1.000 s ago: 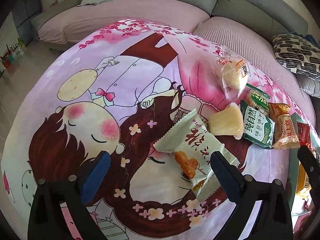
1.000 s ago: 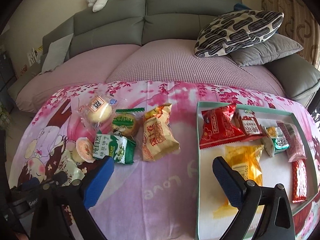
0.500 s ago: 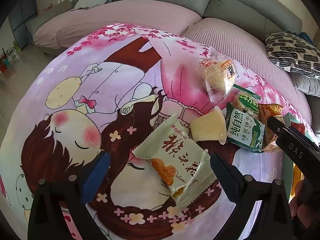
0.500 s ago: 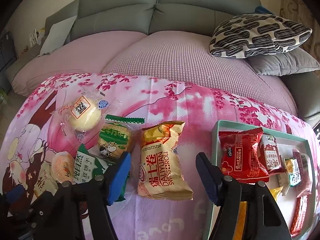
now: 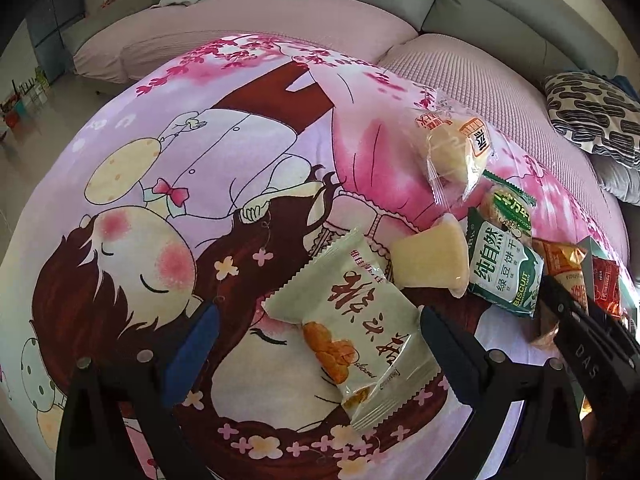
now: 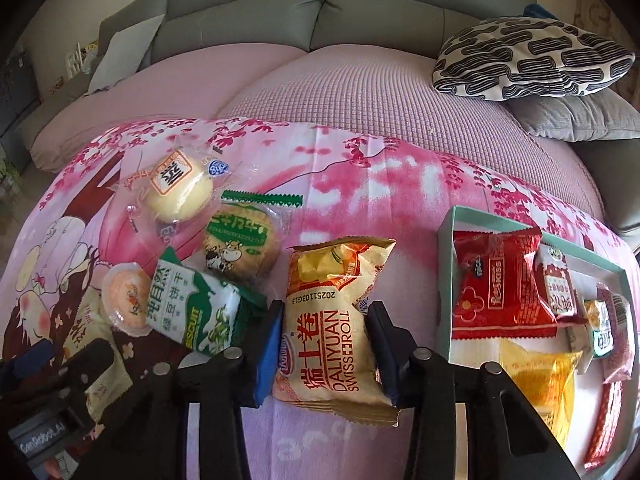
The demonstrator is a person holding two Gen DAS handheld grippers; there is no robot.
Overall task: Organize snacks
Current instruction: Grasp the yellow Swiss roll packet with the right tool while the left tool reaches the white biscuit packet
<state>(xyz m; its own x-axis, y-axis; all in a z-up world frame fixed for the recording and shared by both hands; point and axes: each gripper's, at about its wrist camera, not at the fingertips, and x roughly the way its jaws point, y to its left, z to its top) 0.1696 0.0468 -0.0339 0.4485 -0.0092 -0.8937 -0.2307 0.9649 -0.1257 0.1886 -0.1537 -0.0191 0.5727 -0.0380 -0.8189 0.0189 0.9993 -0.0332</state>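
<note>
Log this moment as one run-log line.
right gripper: jaws closing, pads pressing on Swiss roll pack | left gripper: open over pale green snack pack | tray: holds several snacks

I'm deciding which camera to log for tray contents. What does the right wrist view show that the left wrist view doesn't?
Only right wrist: inside of the teal tray, its yellow packet, and the right gripper closing on the Swiss roll packet. Only left wrist: open left gripper straddling the pale green packet. Both: green biscuit packet.
</note>
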